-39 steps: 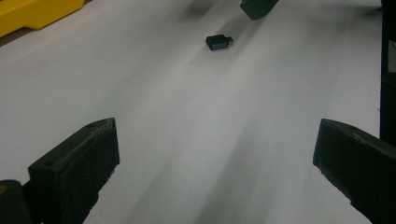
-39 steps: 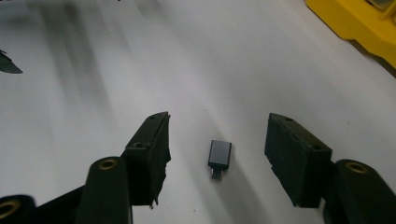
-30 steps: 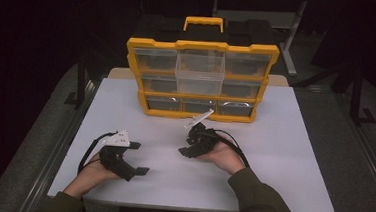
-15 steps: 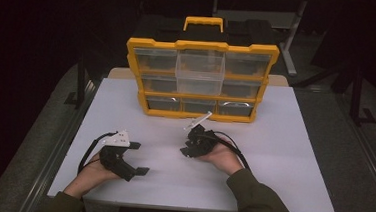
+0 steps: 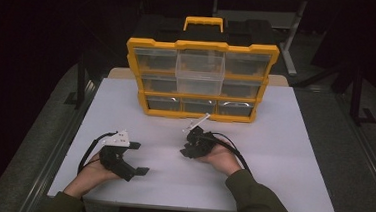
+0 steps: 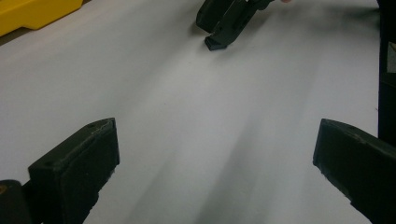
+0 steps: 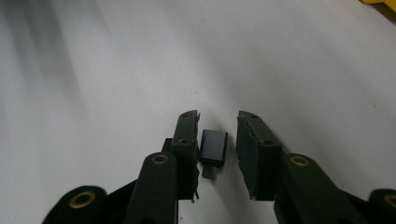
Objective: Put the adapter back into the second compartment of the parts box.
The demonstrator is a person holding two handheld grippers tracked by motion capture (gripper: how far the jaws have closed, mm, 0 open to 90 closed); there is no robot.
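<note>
right gripper (image 7: 217,128): jaws parted around adapter (image 7: 213,147), not gripping | left gripper (image 6: 210,154): jaws wide, released | advice: centre adapter, close squarely against bench (image 5: 283,143)

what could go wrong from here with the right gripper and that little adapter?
1. The small dark adapter lies between the right gripper jaws, touching one jaw with a gap at the other; closing may twist or flick it.
2. It lies flat on the white table; the jaws may scrape the surface or slip off.
</note>
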